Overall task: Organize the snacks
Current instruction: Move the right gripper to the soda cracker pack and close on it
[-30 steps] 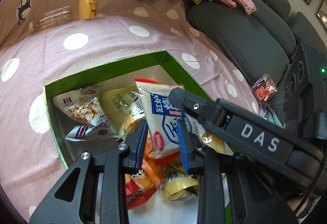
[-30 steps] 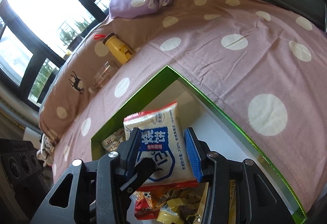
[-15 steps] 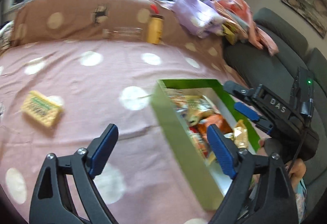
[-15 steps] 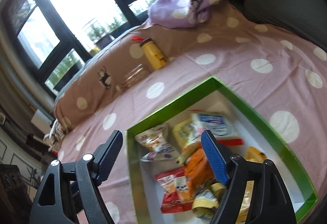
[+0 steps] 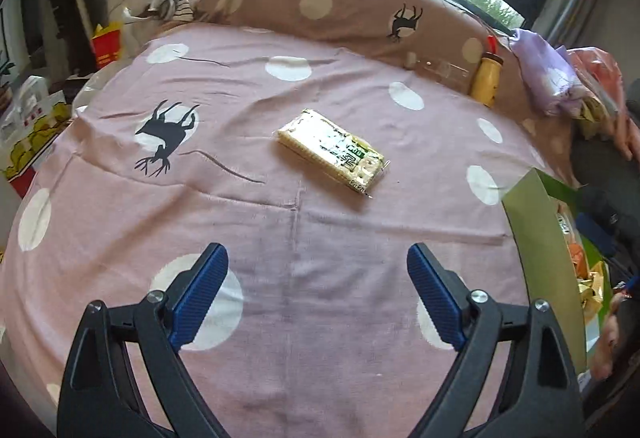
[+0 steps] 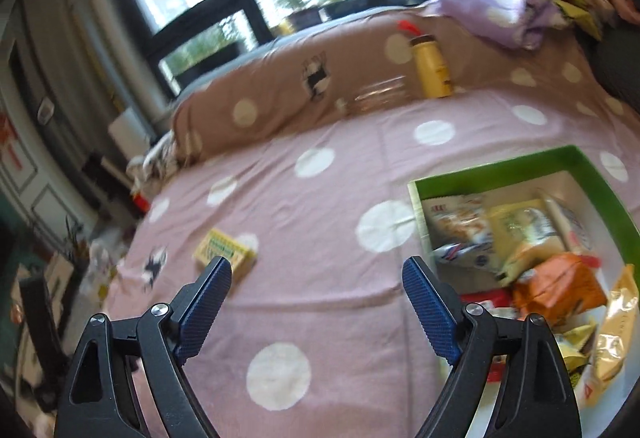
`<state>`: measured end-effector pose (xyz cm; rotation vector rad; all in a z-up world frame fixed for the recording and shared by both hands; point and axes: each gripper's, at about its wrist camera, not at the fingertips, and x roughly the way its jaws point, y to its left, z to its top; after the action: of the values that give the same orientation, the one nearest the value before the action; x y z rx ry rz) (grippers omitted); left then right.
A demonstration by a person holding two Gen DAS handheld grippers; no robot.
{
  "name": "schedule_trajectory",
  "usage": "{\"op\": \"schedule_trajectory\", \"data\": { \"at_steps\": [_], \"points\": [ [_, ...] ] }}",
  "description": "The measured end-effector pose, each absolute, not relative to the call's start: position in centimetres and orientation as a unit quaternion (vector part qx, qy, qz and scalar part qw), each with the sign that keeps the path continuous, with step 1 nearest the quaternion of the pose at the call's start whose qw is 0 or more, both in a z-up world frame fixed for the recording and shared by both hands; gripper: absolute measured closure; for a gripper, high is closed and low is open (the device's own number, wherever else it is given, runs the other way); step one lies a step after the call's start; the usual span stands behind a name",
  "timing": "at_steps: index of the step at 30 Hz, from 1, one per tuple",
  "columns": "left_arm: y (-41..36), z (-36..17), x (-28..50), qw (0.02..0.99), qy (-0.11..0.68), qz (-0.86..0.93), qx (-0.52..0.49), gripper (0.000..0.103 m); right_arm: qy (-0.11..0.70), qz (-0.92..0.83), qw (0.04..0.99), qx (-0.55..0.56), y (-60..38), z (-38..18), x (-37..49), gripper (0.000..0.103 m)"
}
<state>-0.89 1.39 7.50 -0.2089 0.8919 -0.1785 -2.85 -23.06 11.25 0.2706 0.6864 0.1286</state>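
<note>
Left gripper [image 5: 316, 286] over the pink spotted sheet [image 5: 280, 238], jaws spread wide, nothing between them; right gripper [image 6: 316, 298] likewise spread and empty, view blurred. Ahead of the left gripper, well apart from it, a yellow cracker packet [image 5: 334, 150] lies flat on the sheet, angled; the same packet [image 6: 224, 252] shows near the right gripper's left fingertip. Green box [image 6: 516, 166] to the right, open, heaped with snack bags [image 6: 556, 286]; its wall [image 5: 536, 238] at the left view's edge. Farther back, yellow bottle [image 6: 430, 66] against the brown spotted cushion [image 5: 340, 10]; purple cloth [image 6: 496, 6] beyond.
</note>
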Motion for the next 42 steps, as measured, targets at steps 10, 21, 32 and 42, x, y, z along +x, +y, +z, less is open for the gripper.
{"op": "schedule_trajectory", "data": {
  "at_steps": [10,21,32,42],
  "points": [
    [7.5,7.9,-0.2,0.883,0.438,-0.035,-0.164,0.011,0.43,0.137,0.892,0.0,-11.1,8.7,5.5,0.016],
    [10.6,7.6,0.4,0.871,0.446,-0.019,-0.206,0.011,0.498,0.155,0.848,-0.093,-5.5,3.6,14.4,0.016],
    [10.1,7.5,0.5,0.87,0.45,-0.024,-0.198,0.011,0.517,0.153,0.842,0.019,-8.0,3.6,12.1,0.043],
    [7.7,7.0,0.3,0.87,0.463,-0.037,-0.168,0.011,0.523,0.093,0.842,0.093,-13.1,4.7,2.0,0.046]
  ]
}}
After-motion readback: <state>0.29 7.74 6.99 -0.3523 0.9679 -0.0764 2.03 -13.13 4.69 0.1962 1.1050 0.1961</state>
